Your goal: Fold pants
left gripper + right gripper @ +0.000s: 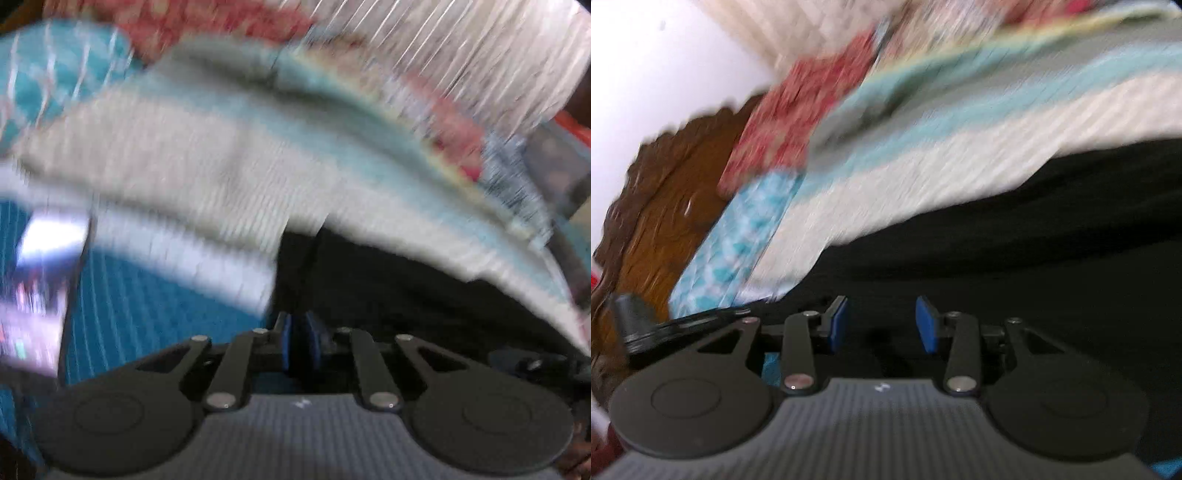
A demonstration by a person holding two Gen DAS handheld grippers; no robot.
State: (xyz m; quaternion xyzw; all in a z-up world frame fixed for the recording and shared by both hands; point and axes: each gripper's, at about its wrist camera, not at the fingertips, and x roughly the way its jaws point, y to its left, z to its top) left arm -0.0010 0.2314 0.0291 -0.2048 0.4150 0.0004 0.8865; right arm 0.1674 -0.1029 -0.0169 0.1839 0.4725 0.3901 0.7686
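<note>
The black pants point(406, 295) lie on a bed over a striped cover, and both views are blurred. My left gripper point(299, 332) sits at the near edge of the pants. Its blue pads point(286, 339) are nearly together, with dark cloth pinched between them. In the right wrist view the pants point(1015, 240) fill the lower right. My right gripper point(882, 325) hovers low over them, its blue pads point(925, 328) well apart and nothing pressed between them.
A teal and white striped blanket point(221, 166) lies beyond the pants, with red patterned cloth point(783, 118) behind it. A lit phone screen point(37, 280) rests on the blue sheet point(140, 295) at left. A carved wooden headboard point(665, 221) stands against a white wall point(665, 55).
</note>
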